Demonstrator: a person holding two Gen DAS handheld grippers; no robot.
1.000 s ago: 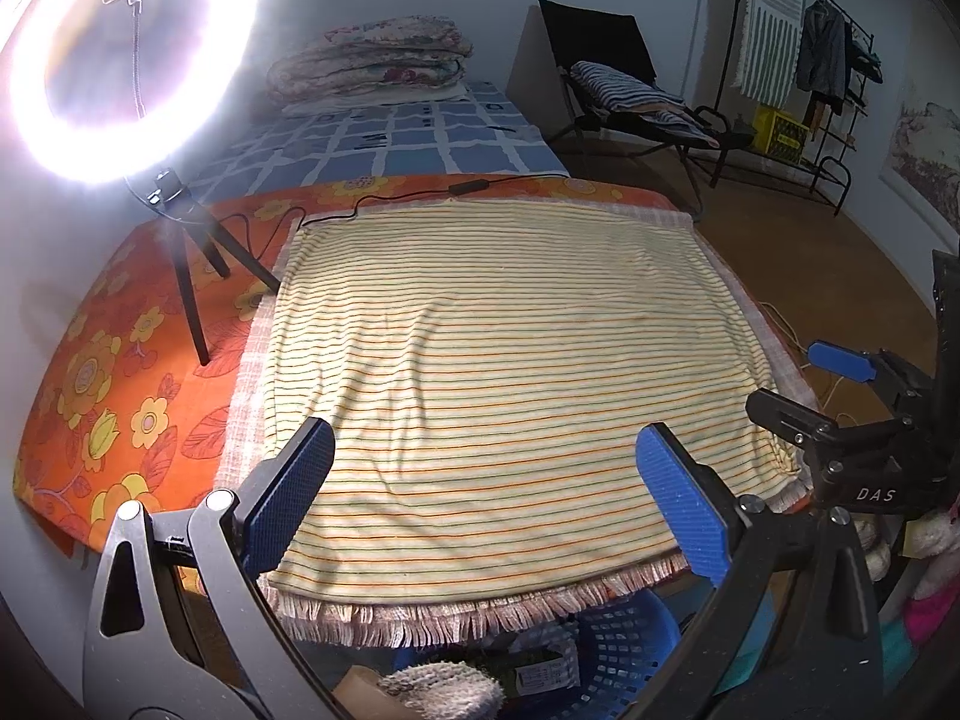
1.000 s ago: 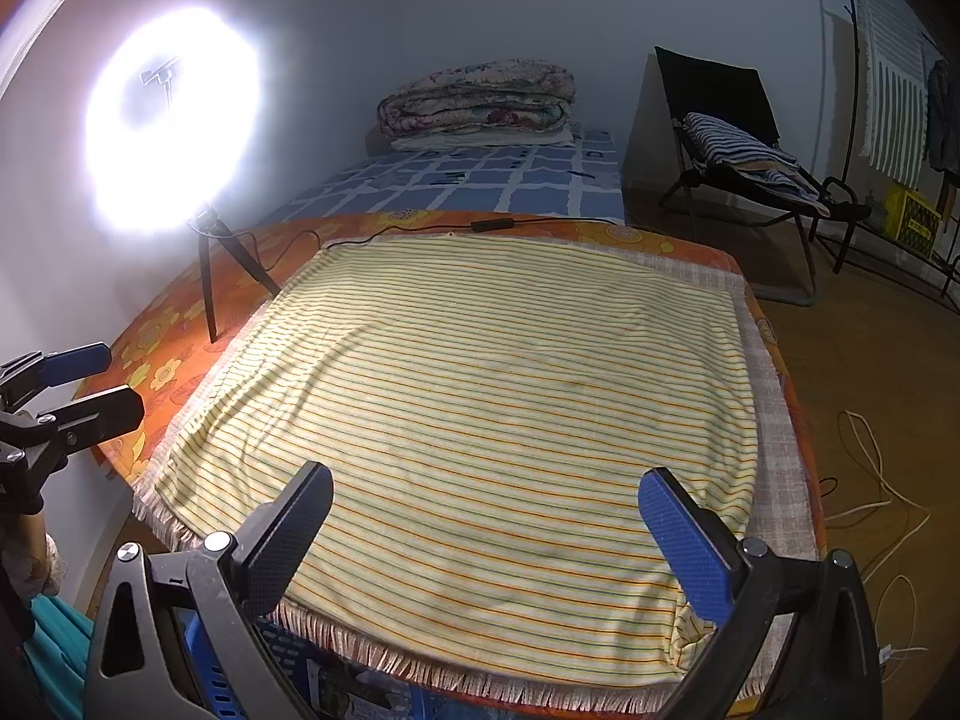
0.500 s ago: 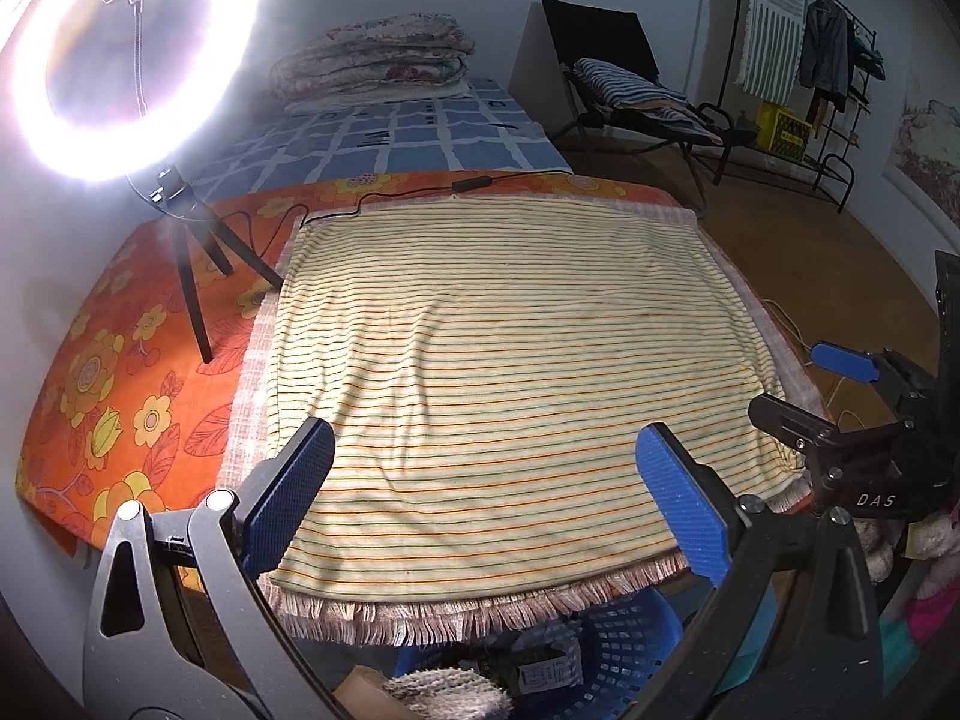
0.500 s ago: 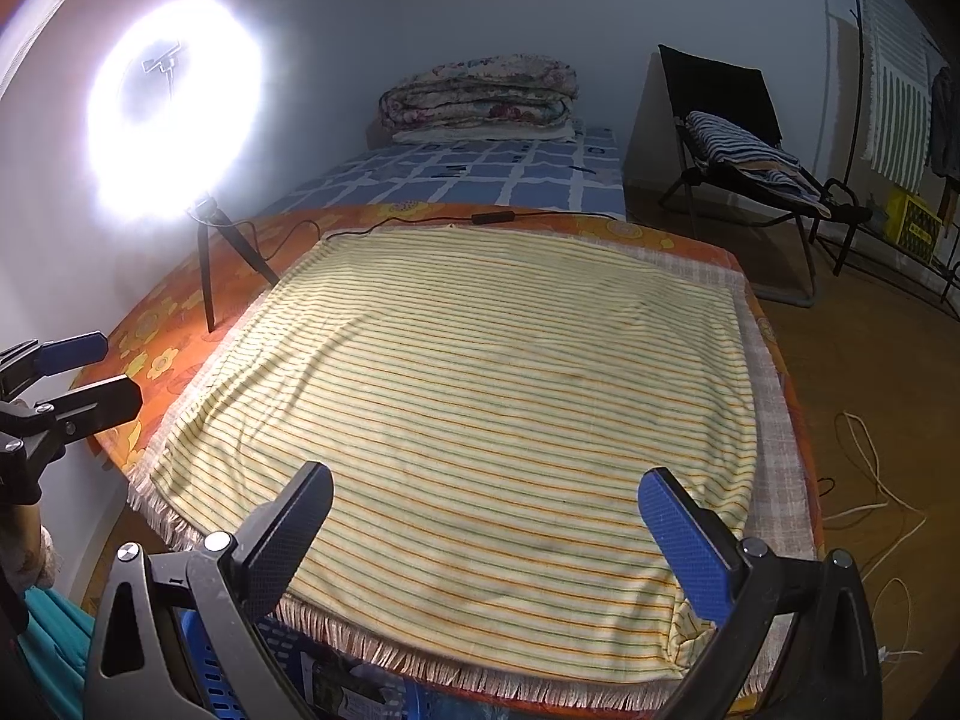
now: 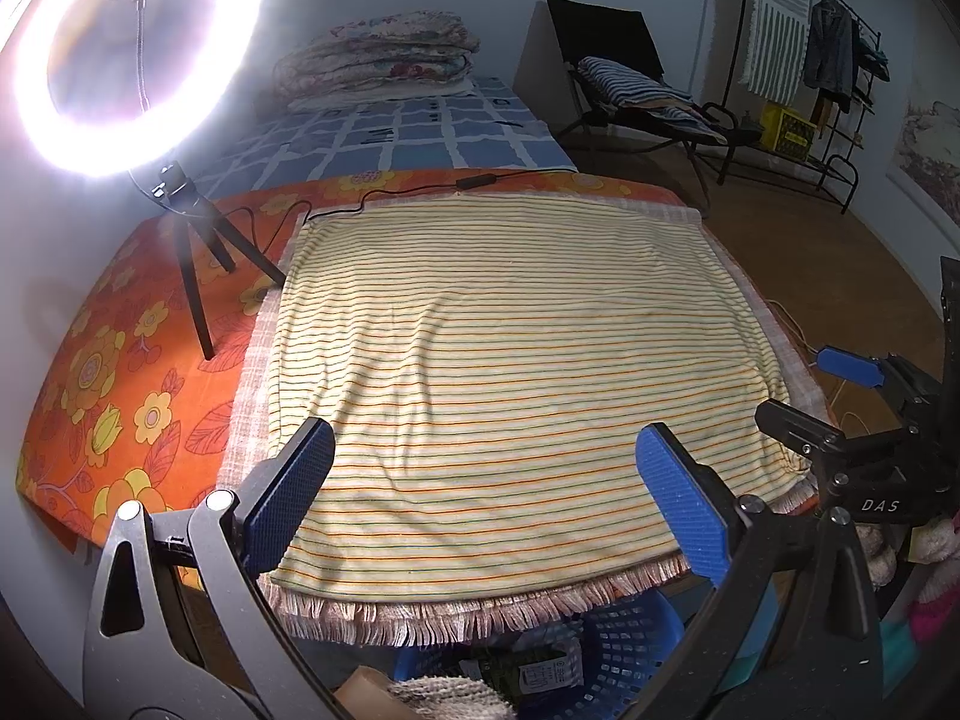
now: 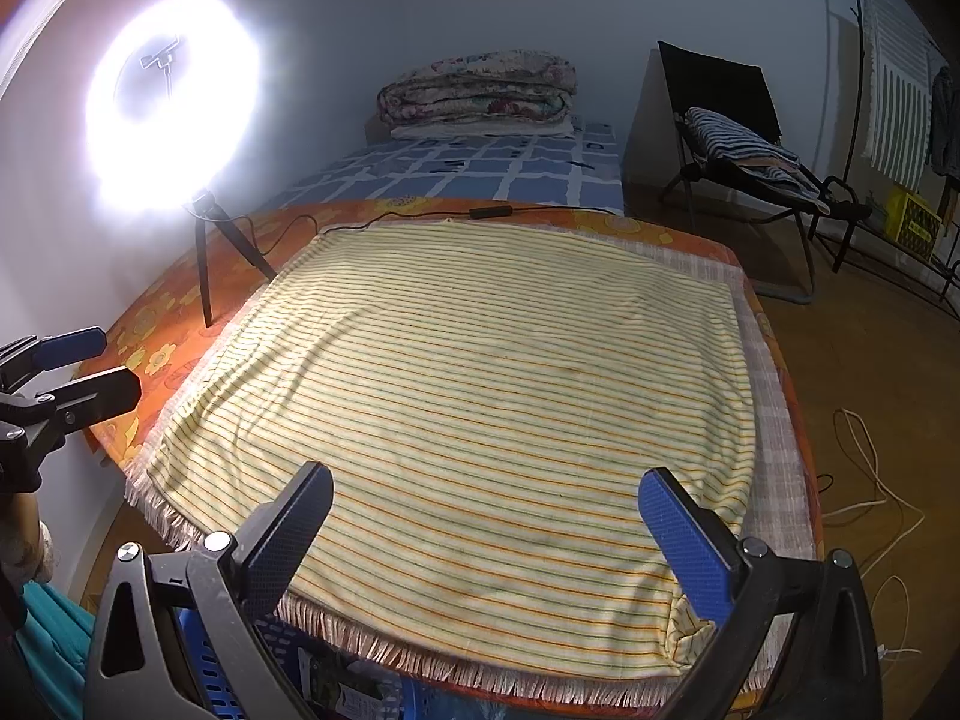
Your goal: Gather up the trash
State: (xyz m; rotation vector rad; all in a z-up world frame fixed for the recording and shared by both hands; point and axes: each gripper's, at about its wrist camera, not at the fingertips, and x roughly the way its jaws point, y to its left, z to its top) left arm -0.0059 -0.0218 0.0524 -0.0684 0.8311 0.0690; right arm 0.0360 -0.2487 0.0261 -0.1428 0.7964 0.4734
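My left gripper is open and empty over the near edge of a table covered by a yellow striped cloth. My right gripper is open and empty over the same near edge, further right. No loose trash lies on the cloth. A blue plastic basket under the table's front edge holds packets and wrappers; it also shows in the right wrist view. The right gripper shows at the right of the left wrist view, and the left gripper at the left of the right wrist view.
A lit ring light on a small tripod stands at the table's far left, its cable running along the far edge. An orange flowered cloth lies under the striped one. A bed, a black chair and floor cables lie beyond.
Both grippers have drifted slightly; the view of the table has shifted a little. Both stay open and empty.
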